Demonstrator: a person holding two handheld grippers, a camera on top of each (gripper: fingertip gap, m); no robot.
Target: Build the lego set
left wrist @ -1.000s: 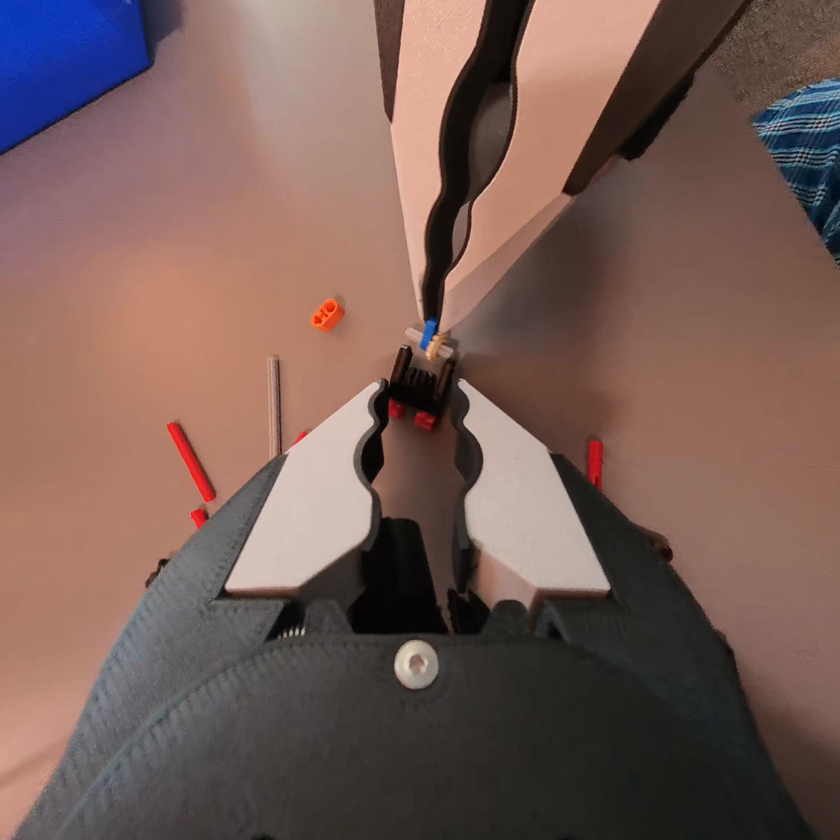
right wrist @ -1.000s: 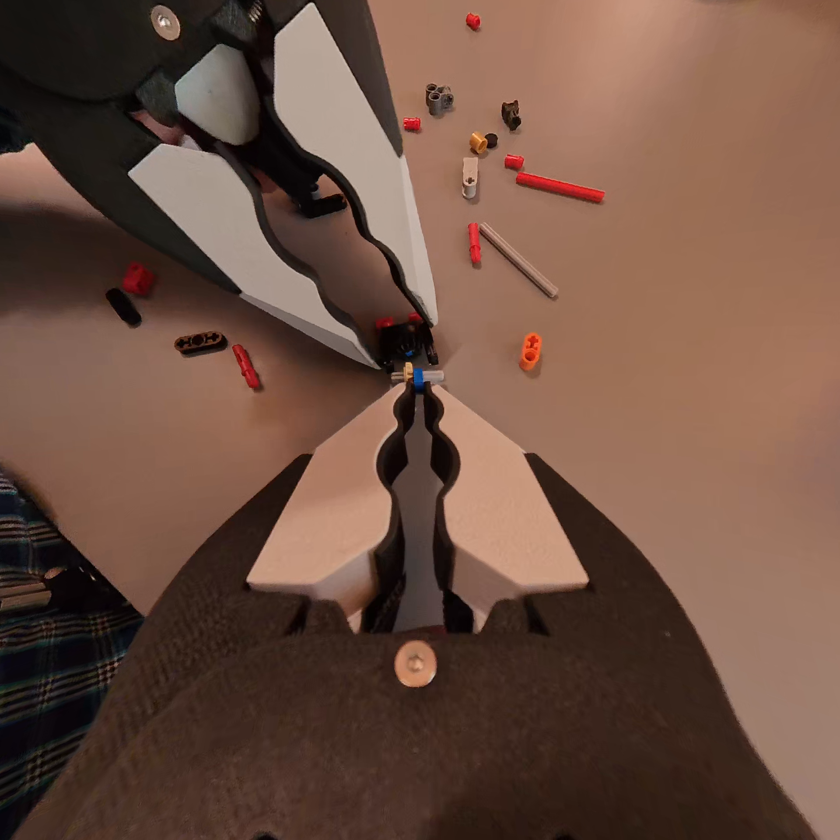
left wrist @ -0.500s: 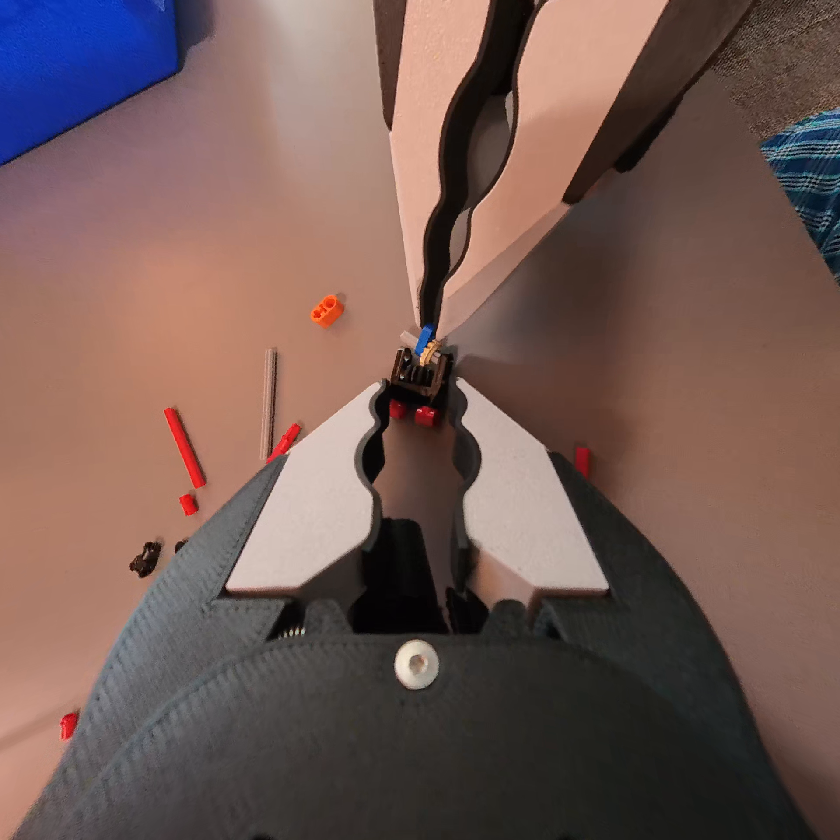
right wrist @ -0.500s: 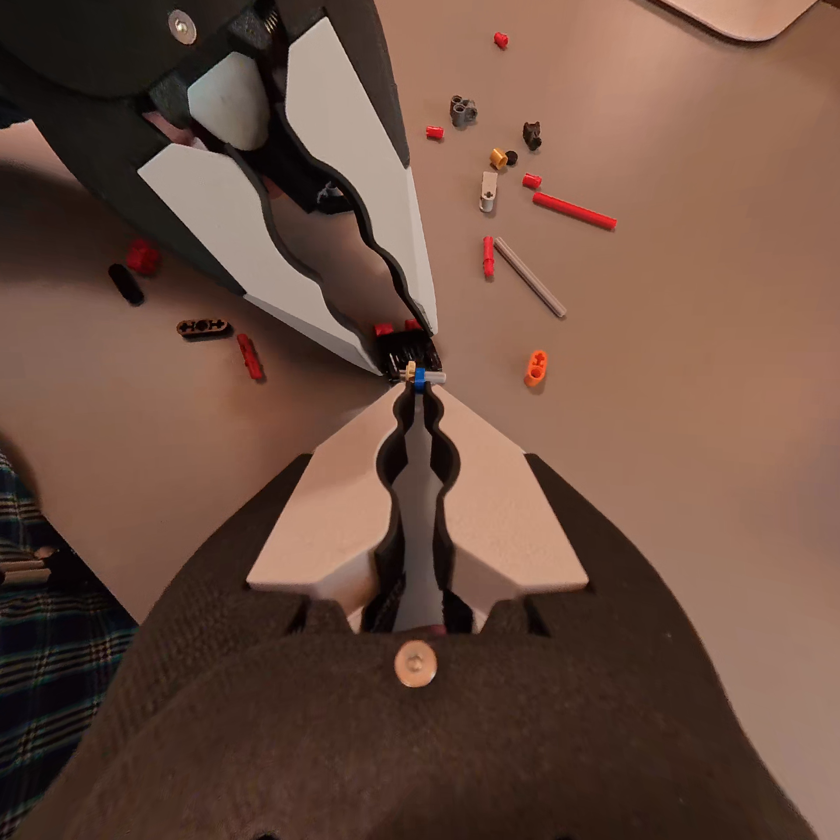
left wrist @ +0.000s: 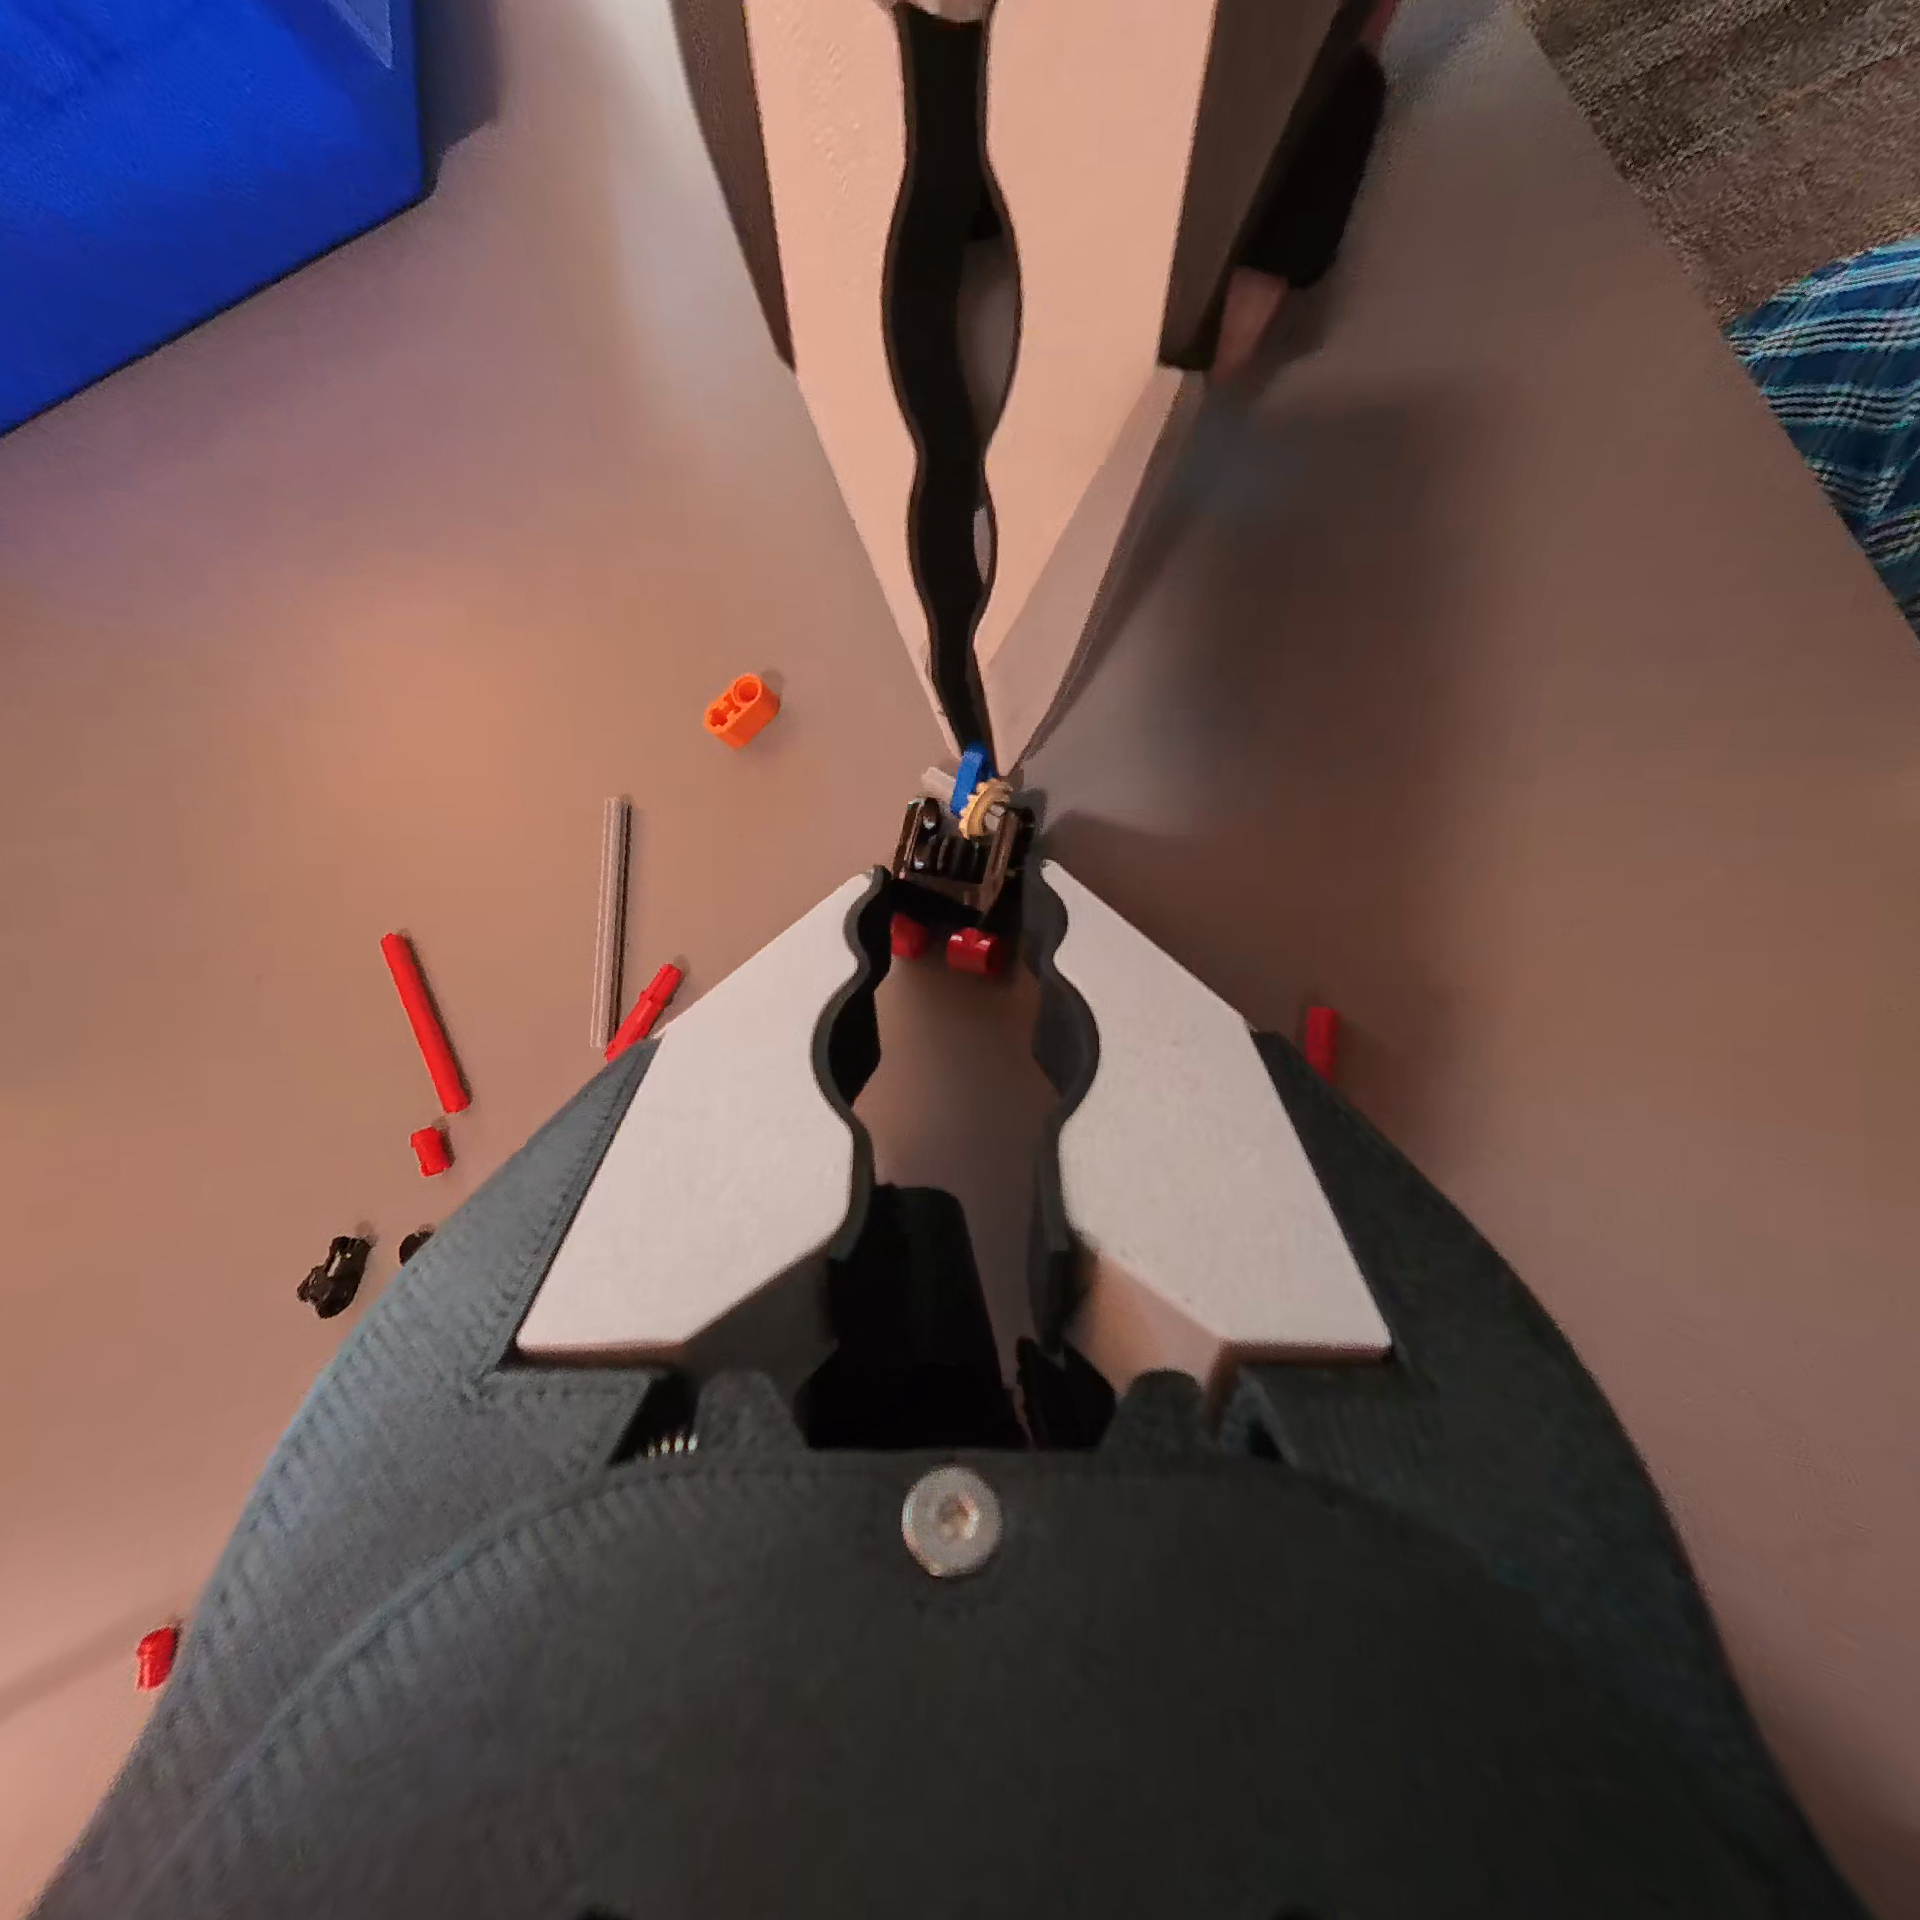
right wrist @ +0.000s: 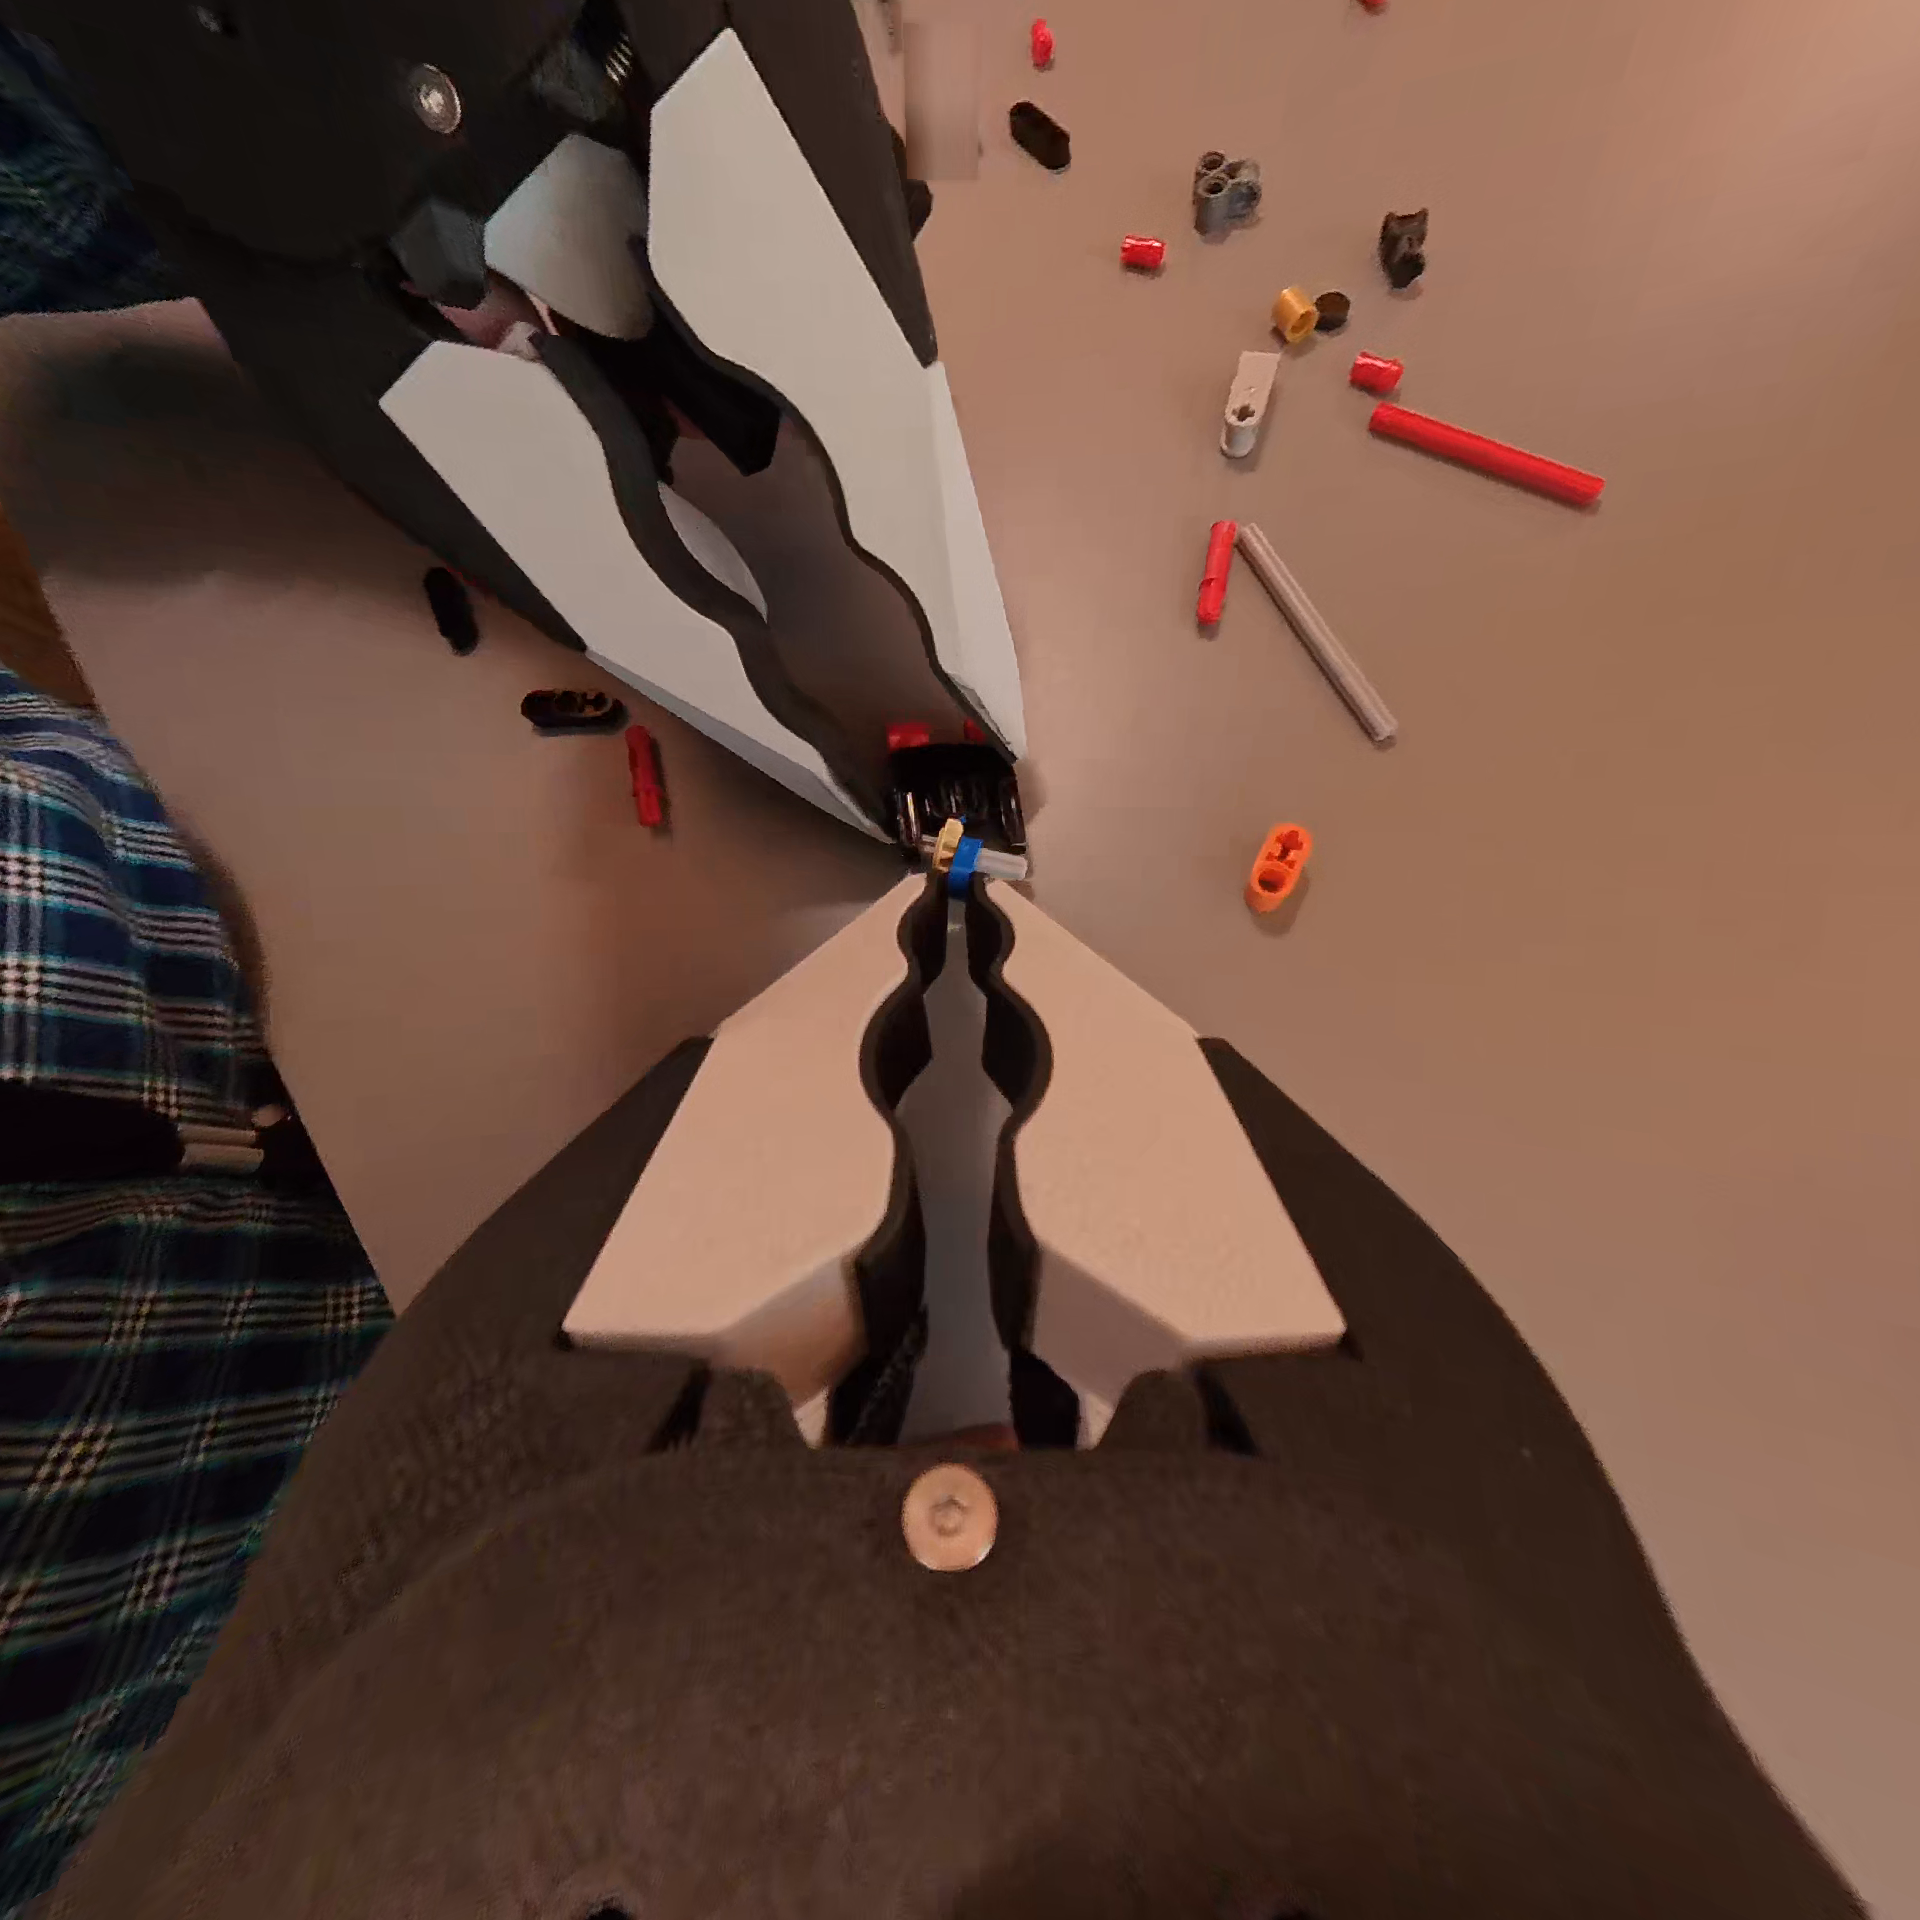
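Note:
A small black lego assembly (left wrist: 951,862) with two red pins sits on the tan table between the fingertips of my left gripper (left wrist: 954,888), which is shut on it. My right gripper (right wrist: 956,883) is shut on a short grey axle carrying a blue bush (right wrist: 964,860) and a tan gear (right wrist: 948,840). The axle is tilted, with its gear end against the top of the black assembly (right wrist: 956,795). In the left wrist view the right gripper (left wrist: 971,743) comes down from above, with the tan gear (left wrist: 985,805) touching the assembly. In the right wrist view the left gripper (right wrist: 951,800) reaches in from the upper left.
Loose parts lie on the table: an orange connector (left wrist: 741,709) (right wrist: 1278,868), a grey axle (left wrist: 613,920) (right wrist: 1314,634), a long red axle (left wrist: 424,1023) (right wrist: 1486,454), and small red and black pieces. A blue box (left wrist: 156,177) stands far left. A plaid sleeve (right wrist: 125,1039) is at the table edge. Only a small space, under 4 cm, lies between the two pairs of fingers.
My right gripper has brought the axle from just apart from the black assembly onto its top and tilted it. The left gripper has kept its hold.

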